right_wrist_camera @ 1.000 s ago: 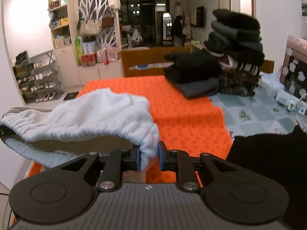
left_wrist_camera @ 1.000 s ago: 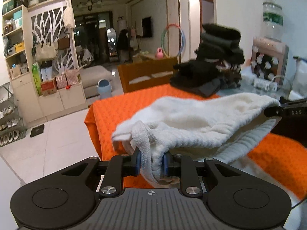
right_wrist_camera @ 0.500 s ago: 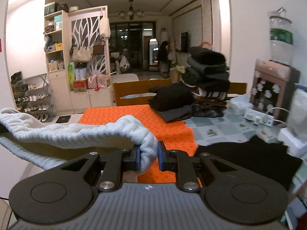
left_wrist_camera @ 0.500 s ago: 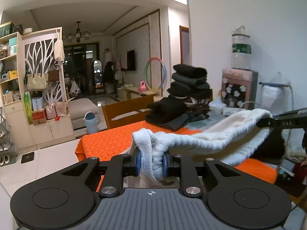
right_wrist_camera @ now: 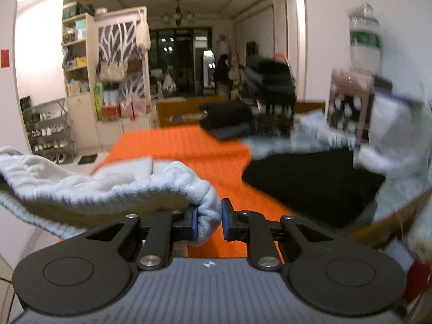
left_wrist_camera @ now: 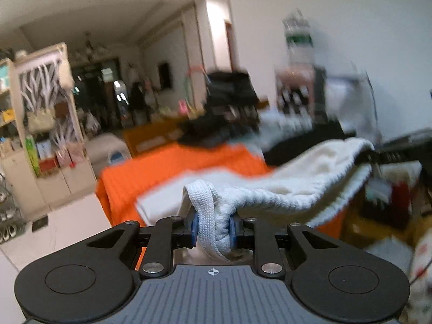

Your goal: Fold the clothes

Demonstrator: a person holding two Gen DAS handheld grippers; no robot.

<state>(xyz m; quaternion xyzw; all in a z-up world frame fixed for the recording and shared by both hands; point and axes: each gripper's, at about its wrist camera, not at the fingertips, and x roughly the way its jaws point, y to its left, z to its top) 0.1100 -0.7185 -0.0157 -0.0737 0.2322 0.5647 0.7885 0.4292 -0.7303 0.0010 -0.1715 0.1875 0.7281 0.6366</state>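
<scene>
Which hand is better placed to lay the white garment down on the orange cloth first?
Probably left. The left gripper holds the white garment directly over the orange cloth; the right gripper hangs nearer the black garment.

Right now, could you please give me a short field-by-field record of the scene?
garment: white knit piece, stretched between both grippers, held above the table
left gripper: shut on the garment's edge and its drawstring
right gripper: shut on the other end of the garment
surface: orange cloth over the table
folded stack: dark clothes at the far end
also on table: black garment, lying flat
</scene>
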